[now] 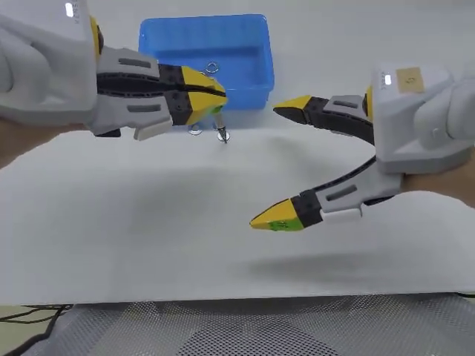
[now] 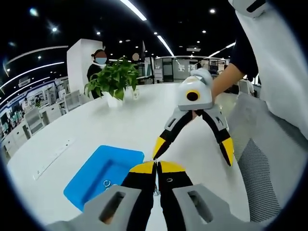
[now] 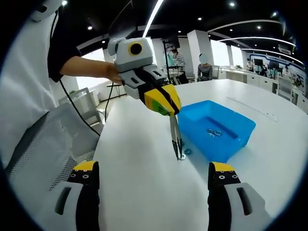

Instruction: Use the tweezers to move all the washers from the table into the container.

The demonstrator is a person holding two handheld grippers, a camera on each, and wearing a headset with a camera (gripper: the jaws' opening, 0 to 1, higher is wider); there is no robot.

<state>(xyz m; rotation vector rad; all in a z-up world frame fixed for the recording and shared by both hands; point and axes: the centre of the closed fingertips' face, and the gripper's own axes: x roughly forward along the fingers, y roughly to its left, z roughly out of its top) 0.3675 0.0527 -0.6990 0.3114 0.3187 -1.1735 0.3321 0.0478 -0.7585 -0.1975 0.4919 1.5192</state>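
My left gripper (image 1: 211,99) is shut on metal tweezers (image 1: 220,132), whose tips point down at the table just in front of the blue container (image 1: 245,93). In the right gripper view the tweezers (image 3: 175,137) reach a washer (image 3: 181,156) on the table; I cannot tell if they grip it. Another washer (image 3: 187,151) lies beside it, close to the container (image 3: 238,137). Two washers (image 3: 214,132) lie inside the container, also seen as washers (image 1: 213,69) in the head view. My right gripper (image 1: 282,165) hangs open to the right, holding nothing.
The white table (image 1: 148,237) ends at a front edge with grey mesh (image 1: 245,330) below. A potted plant (image 2: 113,79) stands far back on the table. People stand at the far side of the room.
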